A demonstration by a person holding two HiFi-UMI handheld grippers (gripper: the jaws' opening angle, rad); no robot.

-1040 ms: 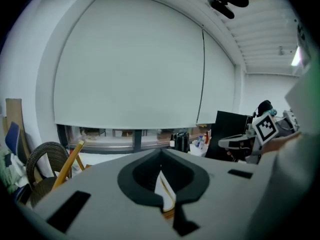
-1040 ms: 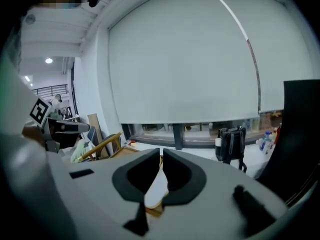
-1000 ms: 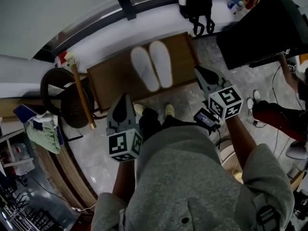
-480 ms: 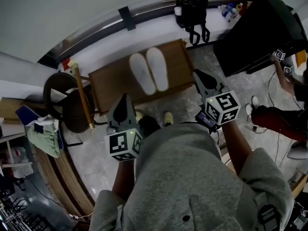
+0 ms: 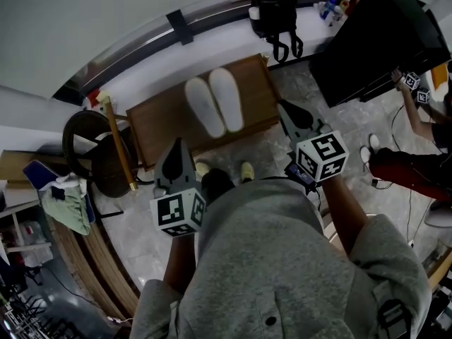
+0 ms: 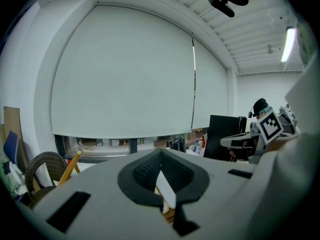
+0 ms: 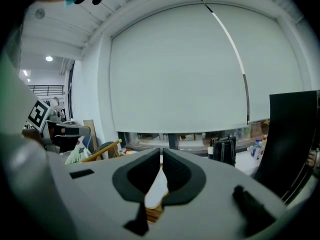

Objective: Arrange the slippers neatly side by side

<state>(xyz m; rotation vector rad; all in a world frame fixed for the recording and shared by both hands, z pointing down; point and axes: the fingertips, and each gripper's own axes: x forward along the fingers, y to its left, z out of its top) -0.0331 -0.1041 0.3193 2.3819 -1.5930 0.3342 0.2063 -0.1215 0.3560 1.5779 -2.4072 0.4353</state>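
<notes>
A pale stone floor (image 5: 141,224) runs up to a long window sill (image 5: 212,37) under a drawn white blind (image 6: 125,74). At the far left a green cloth (image 5: 67,203) hangs beside a round wicker chair (image 5: 88,143), with a wooden stick (image 5: 119,143) leaning against it. The left gripper (image 5: 176,147) is held above the floor just short of a low wooden tabletop (image 5: 159,119). Its jaws are pressed together with nothing between them. On the tabletop the two white slippers (image 5: 205,108) lie side by side, touching along their length, toes toward the sill. The right gripper (image 5: 284,109) hovers at the tabletop's right edge, its jaws also closed and empty. A black bag (image 5: 274,13) stands on the sill, its contents hidden, with small bottles (image 5: 332,7) just beside it. A black panel (image 5: 367,41) stands at the right.
</notes>
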